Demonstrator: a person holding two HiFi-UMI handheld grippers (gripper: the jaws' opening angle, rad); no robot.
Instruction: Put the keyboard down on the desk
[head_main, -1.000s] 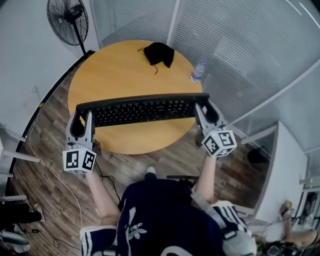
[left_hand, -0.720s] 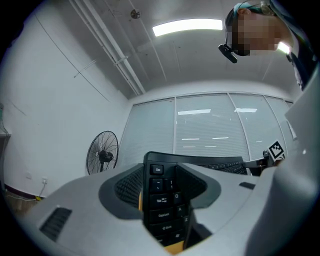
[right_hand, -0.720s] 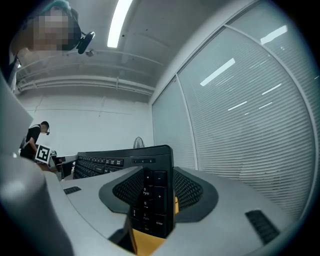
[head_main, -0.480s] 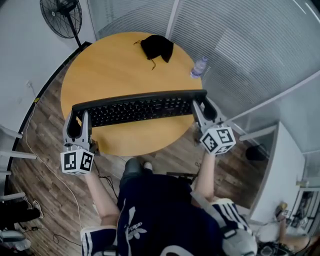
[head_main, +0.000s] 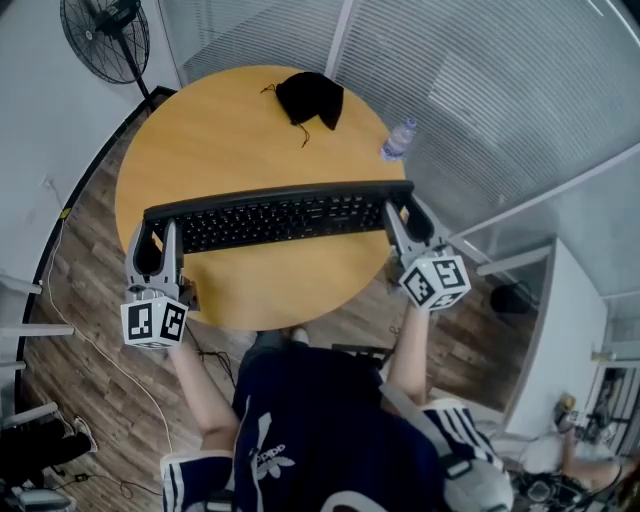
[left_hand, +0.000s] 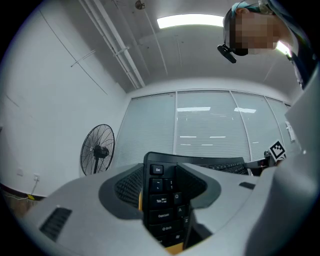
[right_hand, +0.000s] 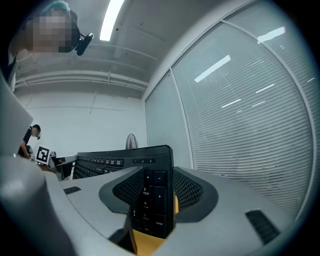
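Observation:
A long black keyboard hangs level above the near half of the round wooden desk, keys facing up. My left gripper is shut on its left end, where the Esc key column stands between the jaws. My right gripper is shut on its right end, clamping the number pad. In both gripper views the keyboard stands edge-on between the grey jaws, with yellow desk showing below it.
A black cloth pouch lies at the desk's far side and a clear water bottle stands near the right rim. A standing fan is at the far left. Glass walls with blinds run behind. Cables trail on the wooden floor.
The view has shifted forward over the desk; the keyboard, still held at both ends, now sits a little farther over the desktop. Both grips are unchanged.

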